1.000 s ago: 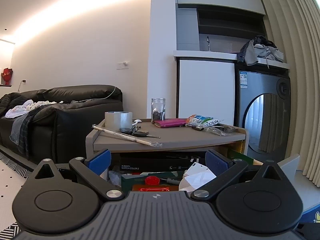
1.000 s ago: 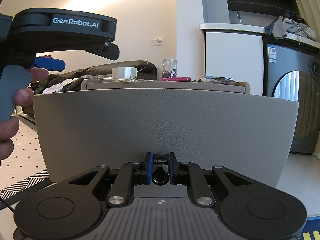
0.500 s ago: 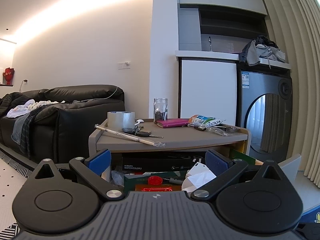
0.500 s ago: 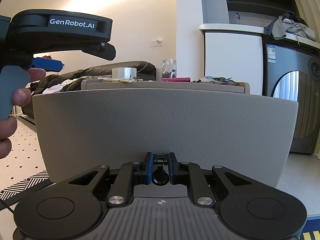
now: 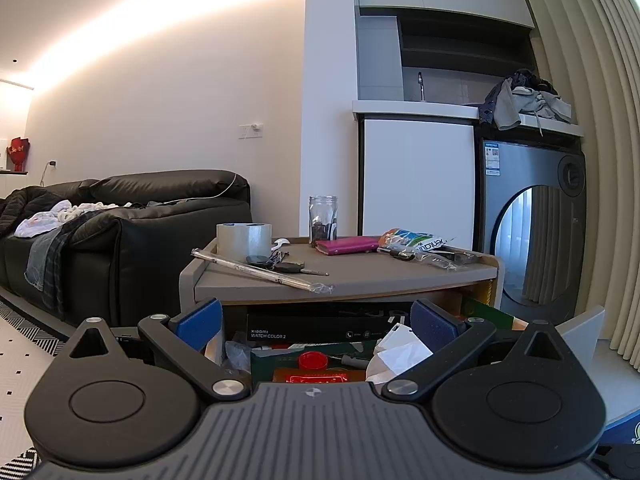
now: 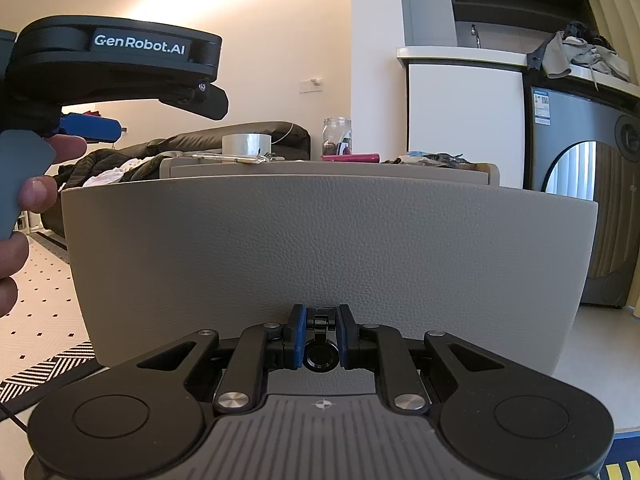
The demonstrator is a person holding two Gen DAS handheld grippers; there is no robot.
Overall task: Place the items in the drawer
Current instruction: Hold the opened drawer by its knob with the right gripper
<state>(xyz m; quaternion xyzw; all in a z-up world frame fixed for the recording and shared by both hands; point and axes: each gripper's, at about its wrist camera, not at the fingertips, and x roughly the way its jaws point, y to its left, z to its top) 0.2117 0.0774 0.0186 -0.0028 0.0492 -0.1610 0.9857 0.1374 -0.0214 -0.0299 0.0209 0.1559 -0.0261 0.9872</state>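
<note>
The right gripper had its blue-padded jaws closed on the small black knob at the lower edge of a grey, leather-textured drawer front, which filled most of the right wrist view. The drawer was pulled out from a low grey desk.

The left gripper hovered above the pulled-out drawer with its jaws spread wide and nothing between them. In the right wrist view, a person's hand gripped the handle of that left gripper at the left edge.

Inside the drawer lay a black box printed "Xiaomi Watch Color 2", a round red cap, a red packet and crumpled white paper.

On the desk top stood a roll of clear tape and a glass jar. Near them lay a long thin rod in clear wrap, a bunch of keys, a magenta wallet and a colourful snack bag.

A black leather sofa strewn with clothes stood to the left, and a grey washing machine to the right.
</note>
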